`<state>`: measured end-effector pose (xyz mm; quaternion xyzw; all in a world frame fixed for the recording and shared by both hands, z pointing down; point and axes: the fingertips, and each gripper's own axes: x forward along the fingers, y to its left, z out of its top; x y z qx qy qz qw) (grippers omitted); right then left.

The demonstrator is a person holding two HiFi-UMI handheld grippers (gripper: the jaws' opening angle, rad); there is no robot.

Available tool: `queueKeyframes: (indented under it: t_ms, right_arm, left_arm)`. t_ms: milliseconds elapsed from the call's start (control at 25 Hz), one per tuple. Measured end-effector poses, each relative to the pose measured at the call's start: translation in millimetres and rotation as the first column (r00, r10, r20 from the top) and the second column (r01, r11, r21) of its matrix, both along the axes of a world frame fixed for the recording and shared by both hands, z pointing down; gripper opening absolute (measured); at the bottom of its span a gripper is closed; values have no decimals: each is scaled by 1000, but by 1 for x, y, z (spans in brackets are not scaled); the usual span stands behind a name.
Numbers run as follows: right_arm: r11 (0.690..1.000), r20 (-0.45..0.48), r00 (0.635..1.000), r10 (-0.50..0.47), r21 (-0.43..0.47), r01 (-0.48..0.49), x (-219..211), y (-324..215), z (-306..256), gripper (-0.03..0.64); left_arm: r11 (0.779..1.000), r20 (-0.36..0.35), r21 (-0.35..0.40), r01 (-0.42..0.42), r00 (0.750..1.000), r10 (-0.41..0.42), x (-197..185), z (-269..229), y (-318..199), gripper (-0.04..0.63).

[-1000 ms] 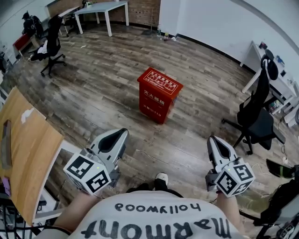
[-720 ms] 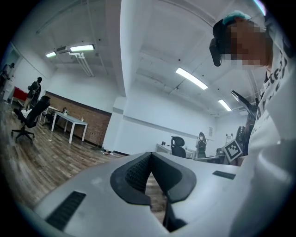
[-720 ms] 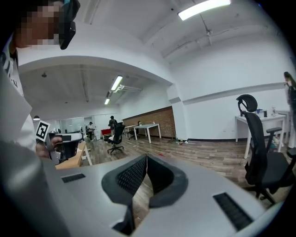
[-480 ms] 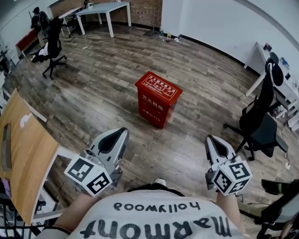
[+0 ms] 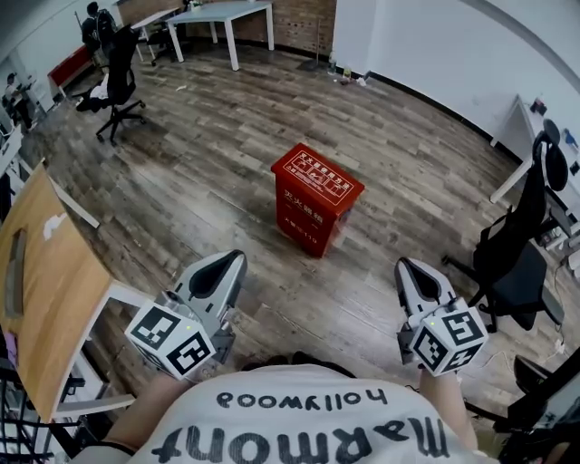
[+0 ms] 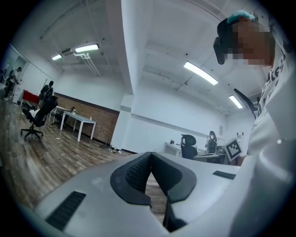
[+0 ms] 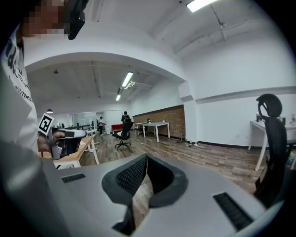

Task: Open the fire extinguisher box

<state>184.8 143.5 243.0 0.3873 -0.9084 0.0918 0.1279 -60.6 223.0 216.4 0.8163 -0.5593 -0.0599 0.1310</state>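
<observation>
A red fire extinguisher box [image 5: 316, 198] with white print on its lid stands shut on the wooden floor, ahead of me in the head view. My left gripper [image 5: 228, 261] is held low at the left, well short of the box, jaws shut with nothing between them. My right gripper [image 5: 408, 267] is at the right, also short of the box, shut and empty. In the left gripper view the left gripper [image 6: 151, 153] points up toward the room and ceiling. The right gripper [image 7: 146, 155] in its own view likewise faces across the office. The box is in neither gripper view.
A wooden desk [image 5: 36, 299] stands close at my left. A black office chair [image 5: 521, 263] is at the right, another chair [image 5: 118, 86] far left. A white table [image 5: 222, 18] stands at the back wall. People [image 5: 95, 23] are at the far left.
The view has shifted forward and slightly left; the red box sits a little further right in frame. Both grippers keep their places and stay shut.
</observation>
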Motion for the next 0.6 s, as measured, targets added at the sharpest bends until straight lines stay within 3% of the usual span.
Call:
queueKeyframes:
  t_ms: [600]
  right_arm:
    - [999, 23, 999, -28, -38, 29, 13, -48, 13, 9]
  left_arm:
    - [999, -1, 7, 35, 999, -35, 8, 7, -49, 8]
